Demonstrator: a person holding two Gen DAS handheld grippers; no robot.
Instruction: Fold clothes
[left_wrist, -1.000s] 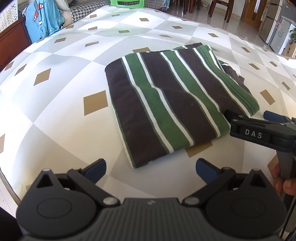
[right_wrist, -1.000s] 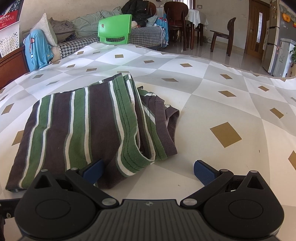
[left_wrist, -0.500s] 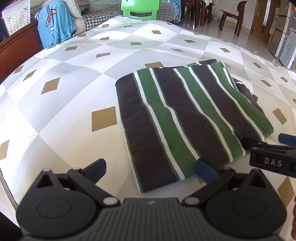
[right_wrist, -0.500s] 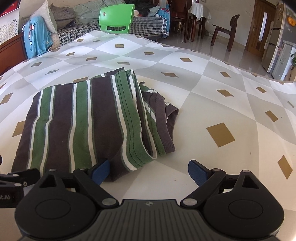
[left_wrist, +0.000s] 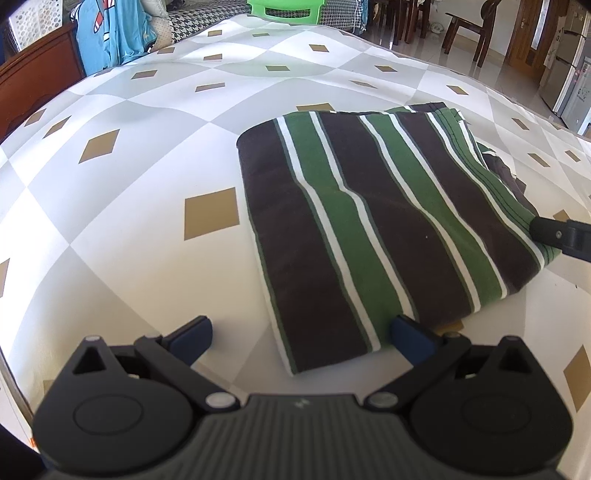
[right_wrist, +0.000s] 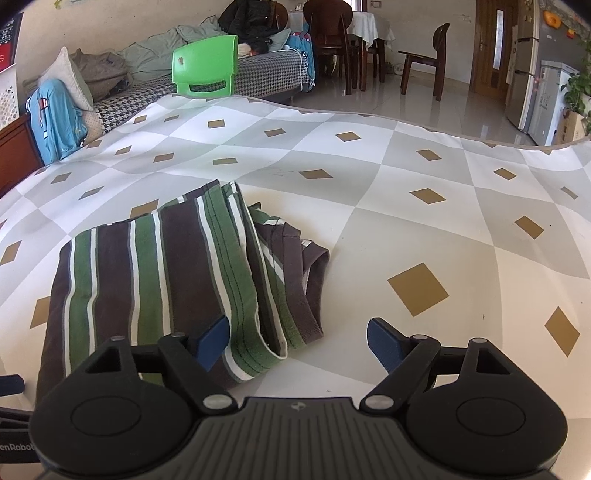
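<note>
soft knit cotton, by the look of it: the striped shirt (left_wrist: 373, 229), in dark brown, green and white, lay folded into a rough rectangle on the bench (left_wrist: 140, 155), whose cloth was checked in grey and white with tan diamonds. in the right wrist view its right side was untidy, with a sleeve or collar part bunched and sticking out from under the hemmed edge (right_wrist: 291, 273).

the left tongs (left_wrist: 301, 334) stood released, the near corner of the shirt lying between the blue pads and neither pad pressing on it. the right tongs (right_wrist: 299, 341) were released too; their jaws had just been narrowing, with the near hem of the shirt between them and the left pad (right_wrist: 210, 341) over the cloth, yet no pinch showed.

i judged the cloth light, limp and easy to crease. it would sag and slide off its layers if lifted by one point, so a hold at two corners of one edge, catching every layer, looked best. the loose bunch at the right would need tucking first.

little writing could be read: "enrobot" on the gripper body at the lower left of the right wrist view, cut off by the frame. a green plastic chair (right_wrist: 205, 64) stood beyond the bench.
</note>
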